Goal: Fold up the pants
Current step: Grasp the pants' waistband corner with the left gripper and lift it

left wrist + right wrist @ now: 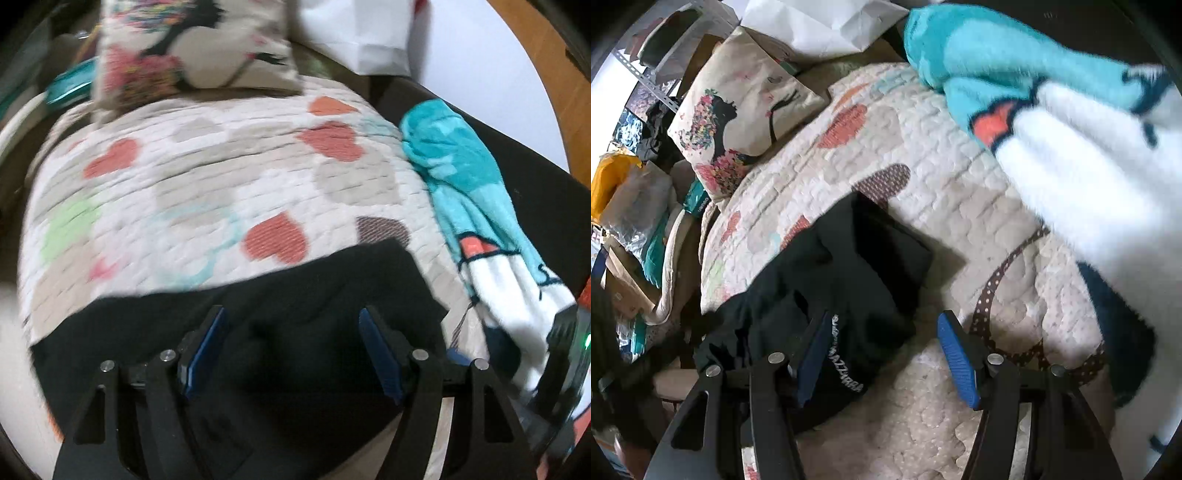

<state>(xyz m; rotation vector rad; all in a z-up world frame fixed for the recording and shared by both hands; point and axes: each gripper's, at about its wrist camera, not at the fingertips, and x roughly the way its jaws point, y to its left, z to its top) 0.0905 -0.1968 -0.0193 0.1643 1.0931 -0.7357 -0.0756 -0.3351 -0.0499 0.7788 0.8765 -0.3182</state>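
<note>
Black pants lie on a quilted heart-patterned bedspread. In the left wrist view my left gripper is open just above the pants, its blue pads spread wide over the black cloth. In the right wrist view the pants lie in a folded heap with white lettering near the waistband. My right gripper is open, its left finger over the pants' near edge and its right finger over the bare bedspread.
A turquoise and white fleece blanket lies along the bed's right side, also in the right wrist view. A printed cushion sits at the bed's far end. Bags and clutter crowd the left beside the bed.
</note>
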